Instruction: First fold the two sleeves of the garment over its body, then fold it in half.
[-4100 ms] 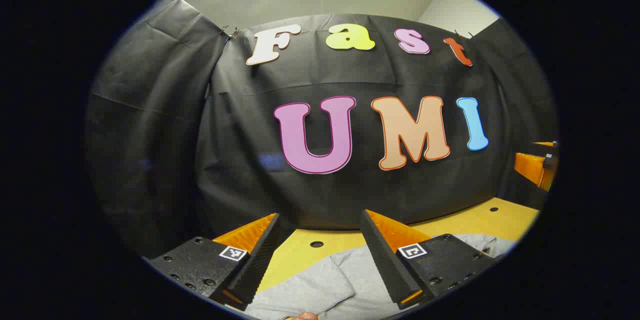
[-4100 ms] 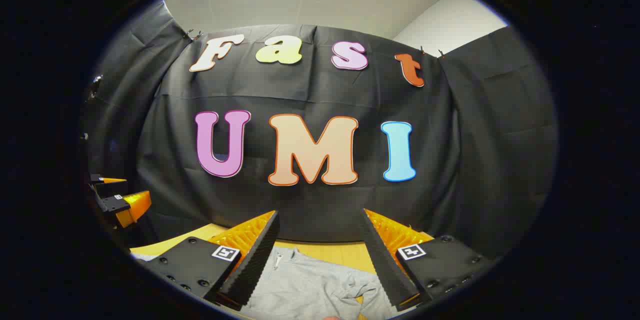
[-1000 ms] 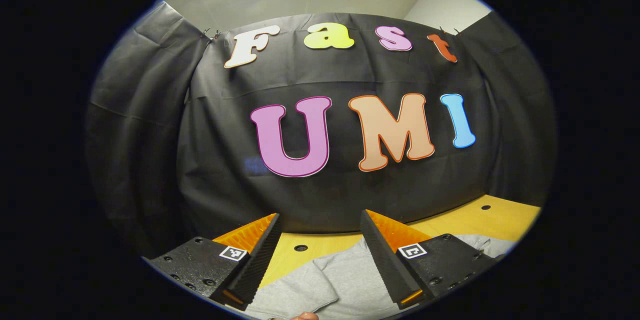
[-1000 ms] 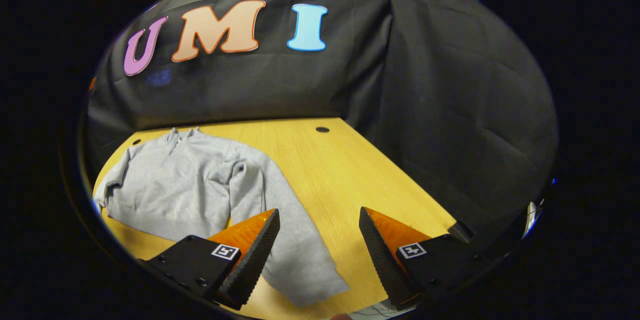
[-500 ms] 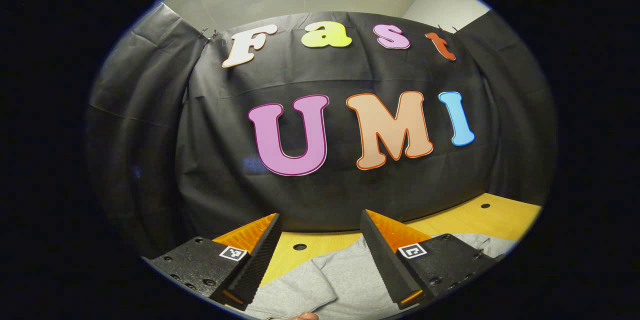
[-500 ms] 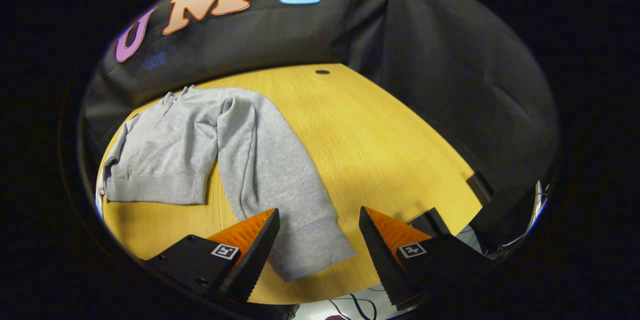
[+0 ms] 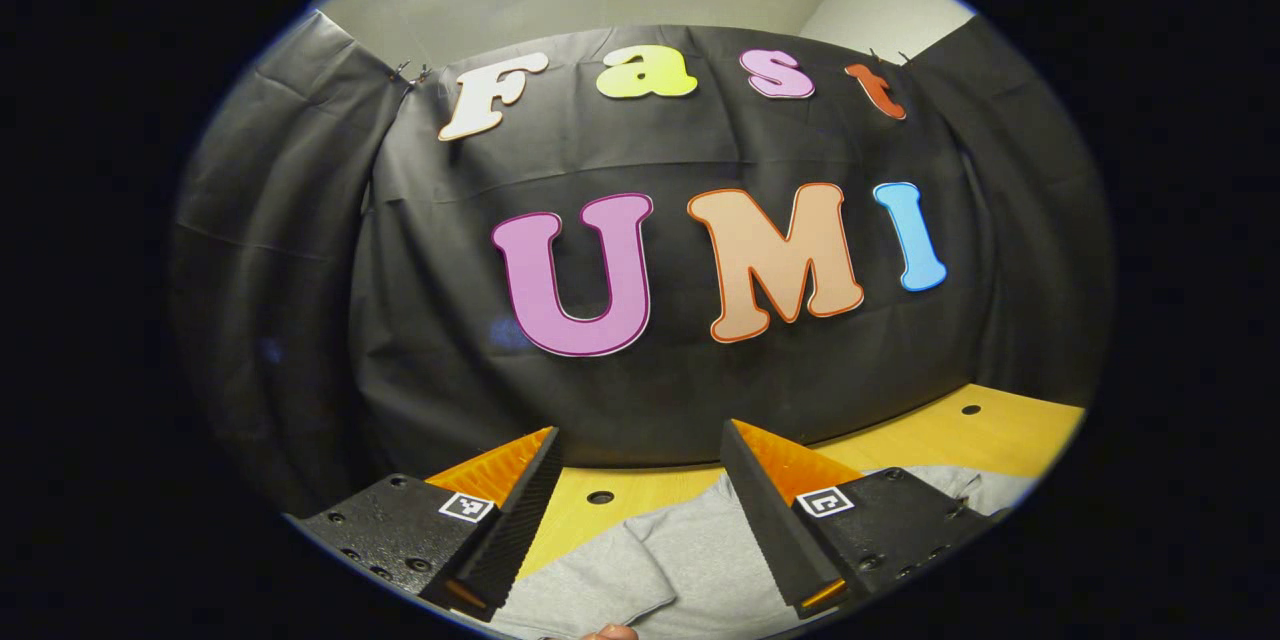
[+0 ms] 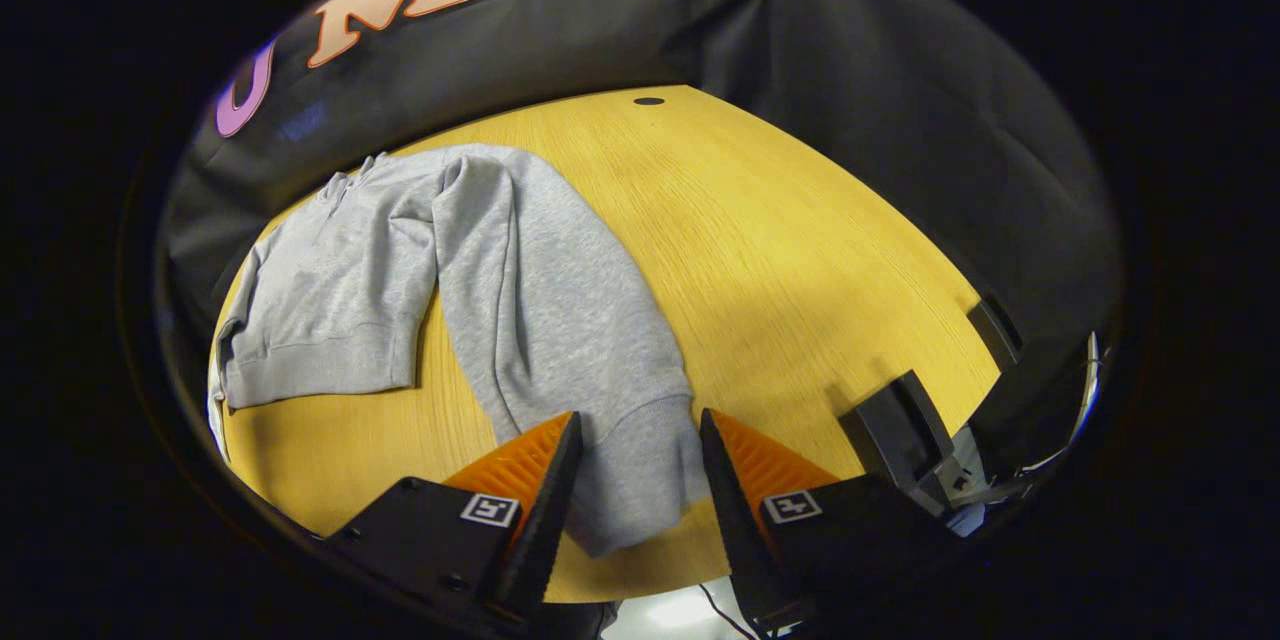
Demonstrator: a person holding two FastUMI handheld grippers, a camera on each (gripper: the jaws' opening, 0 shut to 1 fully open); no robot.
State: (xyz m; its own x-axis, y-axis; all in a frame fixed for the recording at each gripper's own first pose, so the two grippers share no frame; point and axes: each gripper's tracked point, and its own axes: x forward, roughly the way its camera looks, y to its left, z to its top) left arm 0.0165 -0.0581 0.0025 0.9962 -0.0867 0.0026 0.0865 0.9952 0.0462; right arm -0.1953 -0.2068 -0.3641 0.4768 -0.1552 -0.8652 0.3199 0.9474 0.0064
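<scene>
Reaching down over the cuff of the light grey fleece sweatshirt (image 8: pixel 420 250), the right gripper (image 8: pixel 633 465) has its jaws set narrowly apart, astride the end of the right sleeve (image 8: pixel 560 320) but not yet pressing it. The garment lies flat on the yellow wooden table (image 8: pixel 800 250), this sleeve stretched out beside the body. The left gripper (image 7: pixel 640 490) hangs wide open above the sweatshirt's other side. First sleeve fold, I'd say: pinch the cuff, then carry it across the body.
</scene>
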